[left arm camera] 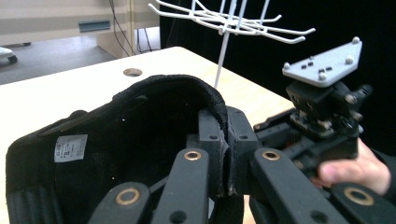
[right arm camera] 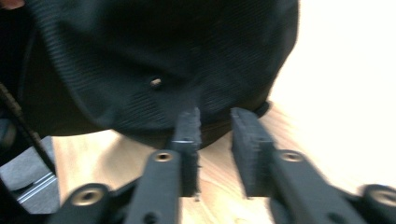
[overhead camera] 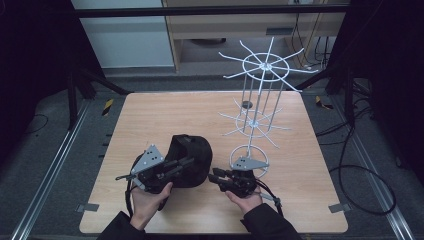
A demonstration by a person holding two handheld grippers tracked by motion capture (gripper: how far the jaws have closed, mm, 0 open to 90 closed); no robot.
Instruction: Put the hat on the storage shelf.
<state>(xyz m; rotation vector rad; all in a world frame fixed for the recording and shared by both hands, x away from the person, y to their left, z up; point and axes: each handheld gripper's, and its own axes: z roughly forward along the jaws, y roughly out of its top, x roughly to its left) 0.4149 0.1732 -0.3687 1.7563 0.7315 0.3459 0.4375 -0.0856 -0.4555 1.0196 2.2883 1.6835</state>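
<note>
A black cap [overhead camera: 192,157] lies on the wooden table [overhead camera: 150,115], a little left of the middle near the front. My left gripper [overhead camera: 187,161] is shut on its rim. In the left gripper view the two pads [left arm camera: 212,140] pinch the cap's padded edge [left arm camera: 187,86], and the cap's inside with a white label [left arm camera: 70,148] faces the camera. My right gripper [overhead camera: 214,176] sits just right of the cap, pointing at it. In the right gripper view its jaws [right arm camera: 215,126] stand apart with bare wood between them, just short of the cap's lower edge [right arm camera: 163,60].
A tall white wire rack [overhead camera: 260,100] with radiating hooks stands on the right half of the table, its round base close behind my right hand. A small round hole [overhead camera: 246,104] is in the tabletop near the rack. Cables lie on the floor at right.
</note>
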